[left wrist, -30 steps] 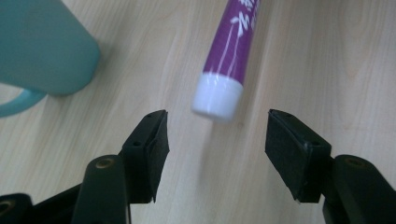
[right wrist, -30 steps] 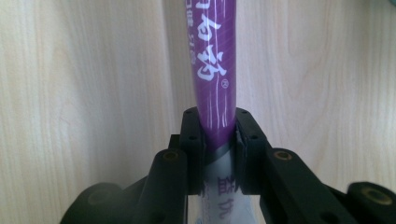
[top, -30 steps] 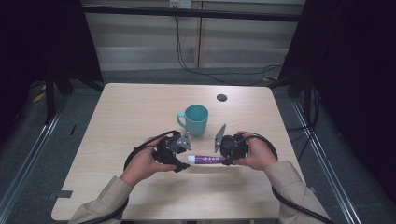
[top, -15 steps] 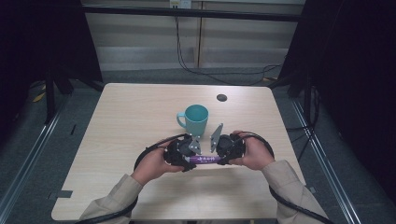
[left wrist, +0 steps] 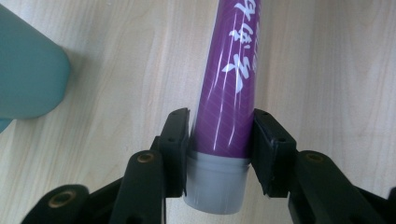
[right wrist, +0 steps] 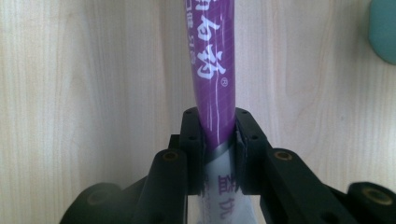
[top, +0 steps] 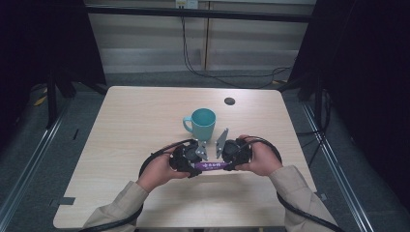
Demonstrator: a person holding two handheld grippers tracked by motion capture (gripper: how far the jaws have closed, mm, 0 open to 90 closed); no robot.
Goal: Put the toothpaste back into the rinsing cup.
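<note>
The tube (top: 211, 166) lies level just in front of the mug (top: 202, 123), between the left gripper (top: 189, 159) at its left end and the right gripper (top: 233, 154) at its right end.

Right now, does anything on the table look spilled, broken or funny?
Nothing spilled or broken. The purple tube is held level between the left gripper, at its grey cap, and the right gripper. The teal mug stands upright.

My operator wore beige long sleeves (top: 121, 205) with plain cuffs. Each claw, left claw (top: 193, 166) and right claw (top: 227, 164), was matte black, with brass-coloured pivot pins and small recessed screws along its flat-faced jaws. A black cable (top: 154, 157) looped from each body; a grey three-cornered plate (top: 221, 141) topped the right unit.
</note>
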